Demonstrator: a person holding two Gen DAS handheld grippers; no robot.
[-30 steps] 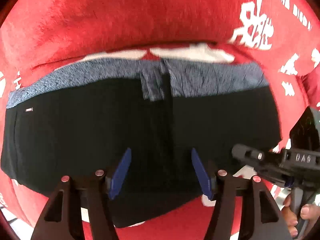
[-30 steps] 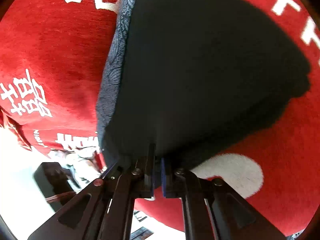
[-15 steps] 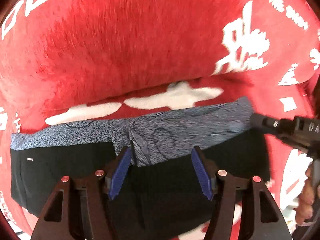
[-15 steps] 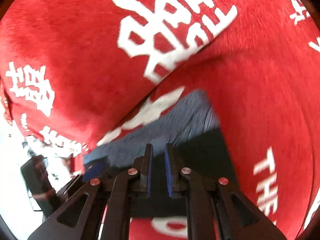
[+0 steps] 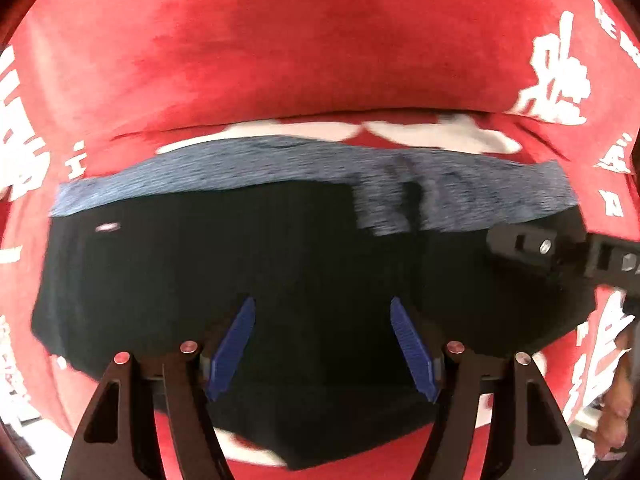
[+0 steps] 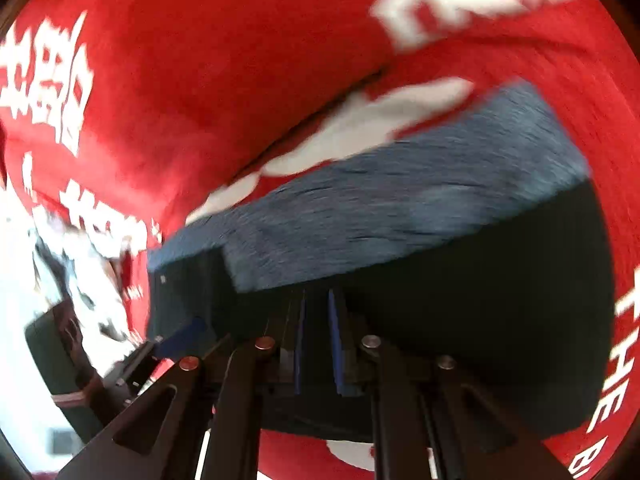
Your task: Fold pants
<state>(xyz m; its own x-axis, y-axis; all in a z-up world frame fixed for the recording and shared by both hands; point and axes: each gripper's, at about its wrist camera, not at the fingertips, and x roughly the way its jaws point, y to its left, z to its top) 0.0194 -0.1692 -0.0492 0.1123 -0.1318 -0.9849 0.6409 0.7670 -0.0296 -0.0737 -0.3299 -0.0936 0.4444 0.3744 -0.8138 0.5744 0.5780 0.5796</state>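
The black pants (image 5: 304, 280), folded with the blue-grey waistband (image 5: 280, 168) at the far edge, are laid flat on a red blanket (image 5: 304, 48). Above them, the left claw (image 5: 322, 336) is held wide and empty, its jaws just opened further. Over their right end, the right claw (image 6: 316, 340) is parted narrowly, just opened, gripping nothing.

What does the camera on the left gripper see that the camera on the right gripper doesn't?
Only the left wrist view shows the whole width of the black pants, a small white tag on them, and the person's fingers at the right edge.

Only the right wrist view shows a dark object off the cloth at the left.

Both show the pants, their blue-grey waistband and the red cloth with white lettering underneath.
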